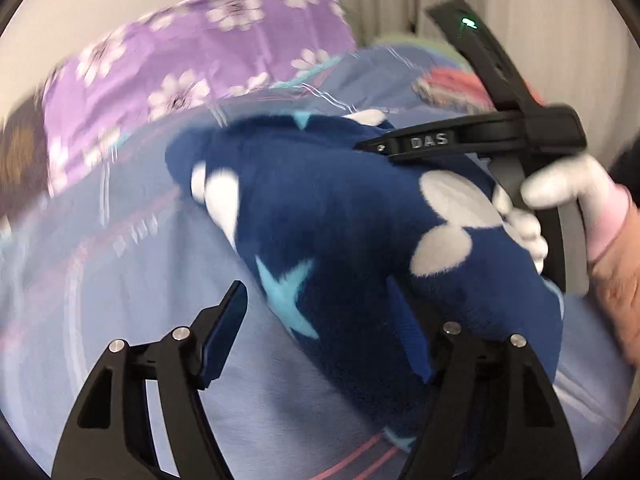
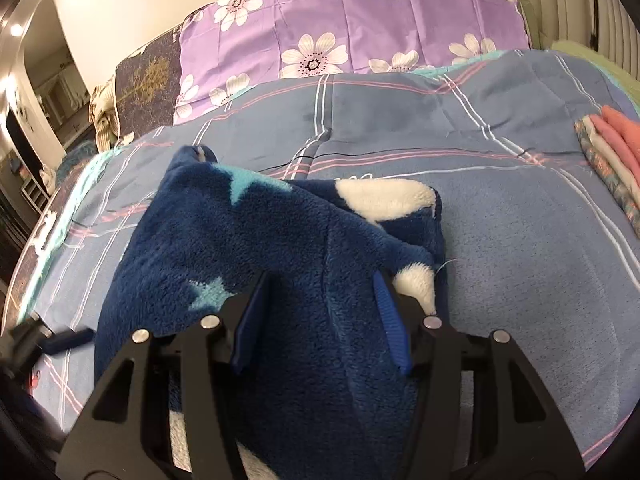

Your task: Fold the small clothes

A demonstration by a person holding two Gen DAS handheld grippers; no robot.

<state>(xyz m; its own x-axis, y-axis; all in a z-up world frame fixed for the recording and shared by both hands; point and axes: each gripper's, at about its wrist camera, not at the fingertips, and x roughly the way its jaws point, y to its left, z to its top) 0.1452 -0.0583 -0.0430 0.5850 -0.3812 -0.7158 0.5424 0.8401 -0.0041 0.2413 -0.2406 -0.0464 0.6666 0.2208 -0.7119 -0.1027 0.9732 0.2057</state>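
Note:
A navy fleece garment [image 1: 344,236] with white blobs and light blue stars lies bunched on the blue plaid bed cover [image 1: 120,280]. My left gripper [image 1: 316,320] is open, its right finger against the fleece and its left finger over bare cover. In the right wrist view the same garment [image 2: 224,248] is lifted and draped. My right gripper [image 2: 320,312] stands part open with a thick fold of fleece between its fingers. The right gripper's black body [image 1: 480,136] and the gloved hand [image 1: 560,192] show in the left wrist view.
A purple flowered pillow [image 2: 352,16] lies at the head of the bed. A stack of folded clothes [image 2: 612,152] in pink and patterned cloth sits at the right edge. A dark patterned pillow [image 2: 148,76] lies at the far left. The blue cover [image 2: 520,240] stretches right of the garment.

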